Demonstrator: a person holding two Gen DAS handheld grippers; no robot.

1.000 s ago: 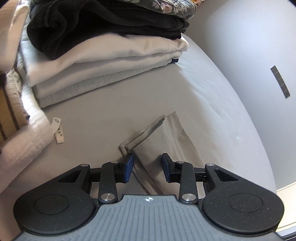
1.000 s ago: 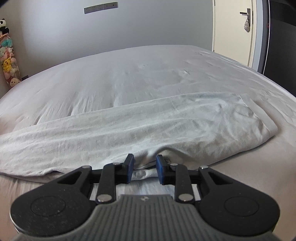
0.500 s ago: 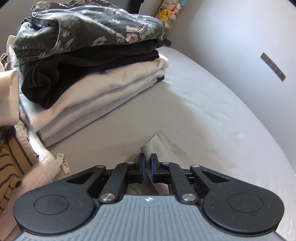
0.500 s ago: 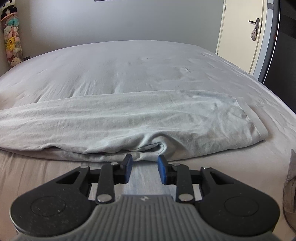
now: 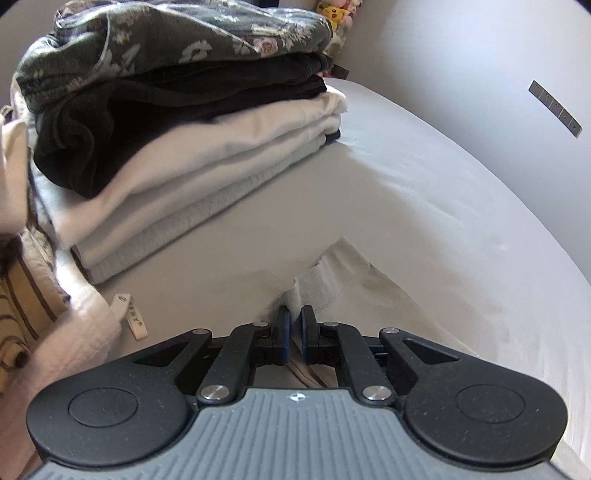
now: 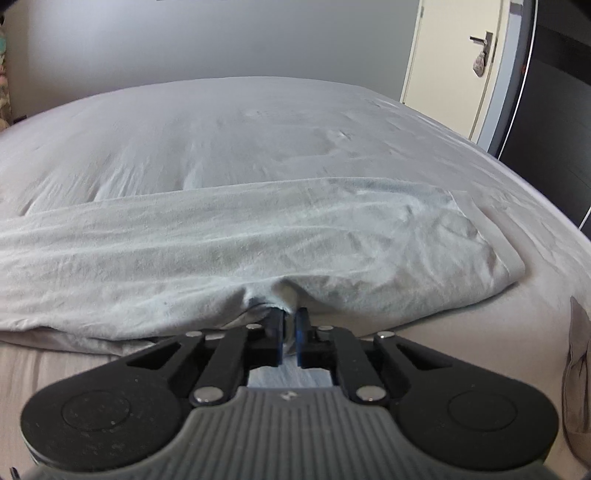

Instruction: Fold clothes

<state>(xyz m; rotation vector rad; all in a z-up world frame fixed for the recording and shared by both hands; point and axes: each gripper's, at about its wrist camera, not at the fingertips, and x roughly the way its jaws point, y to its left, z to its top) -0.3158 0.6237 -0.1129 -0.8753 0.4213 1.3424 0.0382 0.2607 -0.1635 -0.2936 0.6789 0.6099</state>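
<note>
The left gripper (image 5: 293, 326), black with blue pads, has its fingers drawn nearly together and pinches a corner of the pale grey, soft cotton garment (image 5: 354, 280), whose ribbed hem stands up just past the pads. From that pinch the cloth runs back under the gripper and off to the right along the near part of the bed (image 5: 424, 173), which is covered by a light grey fitted sheet. To the left of the gripper a small white fabric label (image 5: 131, 314) hangs from a cream quilted cloth (image 5: 77, 332) lying beside a striped beige item (image 5: 22, 299) near the bed's left edge. Further out towards the left far corner stands a stack of folded clothes (image 5: 192, 147): a ribbed pale grey piece at the bottom, cream pieces above it, black ones over those and a dark floral garment on top. Soft toys (image 5: 338, 14) sit at the bed's far corner against the grey wall. The right gripper (image 6: 290, 328), likewise black with blue pads, is pressed together on the near folded edge of the same pale grey garment (image 6: 258, 240), and the cloth puckers where the pads bite. In this view the garment lies as a long, wrinkled band across the width of the bed (image 6: 240, 129), its hemmed end towards the bed's right edge. Beyond the bed's right far corner a cream door (image 6: 458, 66) with a metal handle stands next to a dark opening.
</note>
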